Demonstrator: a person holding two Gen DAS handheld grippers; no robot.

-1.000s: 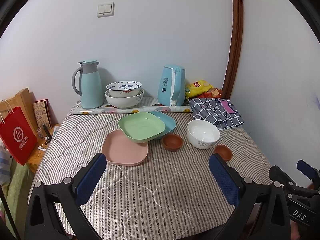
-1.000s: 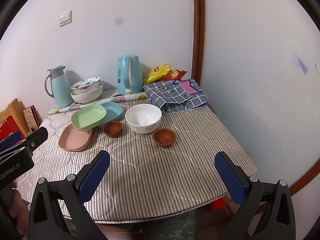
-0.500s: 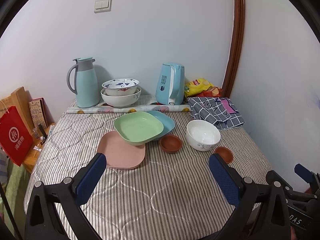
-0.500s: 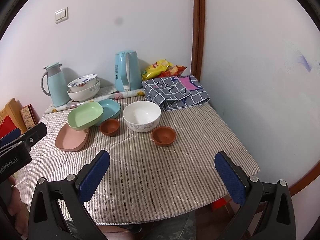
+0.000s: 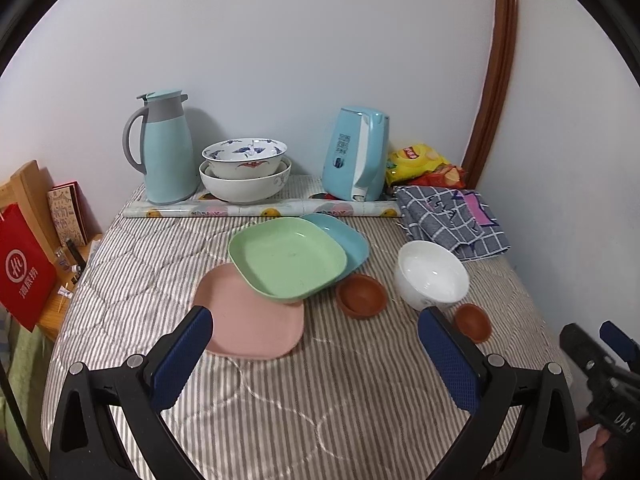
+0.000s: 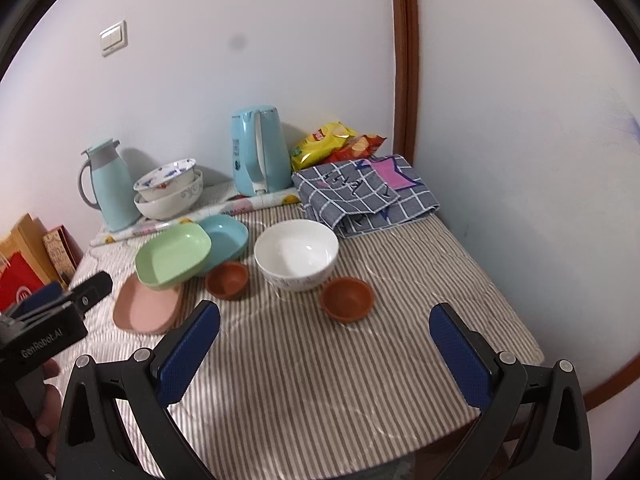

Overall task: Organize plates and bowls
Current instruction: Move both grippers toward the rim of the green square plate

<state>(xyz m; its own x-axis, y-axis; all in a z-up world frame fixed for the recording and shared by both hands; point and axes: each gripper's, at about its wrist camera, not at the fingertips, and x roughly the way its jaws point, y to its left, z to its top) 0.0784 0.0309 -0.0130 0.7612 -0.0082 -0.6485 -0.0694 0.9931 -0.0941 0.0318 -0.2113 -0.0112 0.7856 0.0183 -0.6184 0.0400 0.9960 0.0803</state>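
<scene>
On the striped tablecloth a green plate [image 5: 289,255] leans over a pink plate [image 5: 250,322] and a blue plate [image 5: 344,233]. To their right sit a small brown bowl [image 5: 362,294], a white bowl [image 5: 431,274] and a second brown bowl [image 5: 472,321]. Two patterned bowls [image 5: 245,168] are stacked at the back. My left gripper [image 5: 316,348] is open, hovering near the pink plate's front edge. My right gripper [image 6: 326,340] is open, just short of the nearer brown bowl [image 6: 346,298] and white bowl [image 6: 296,254]. Neither holds anything.
A blue thermos jug [image 5: 164,148], a blue kettle [image 5: 356,154], a rolled printed sheet [image 5: 260,211], snack bags [image 5: 424,164] and a folded checked cloth [image 5: 452,216] line the back and right. A red bag [image 5: 22,272] stands left of the table. Walls close the back and right.
Both grippers have moved forward toward the dishes; the plates and bowls look larger and nearer. Nothing on the table has moved, and both grippers stay open.
</scene>
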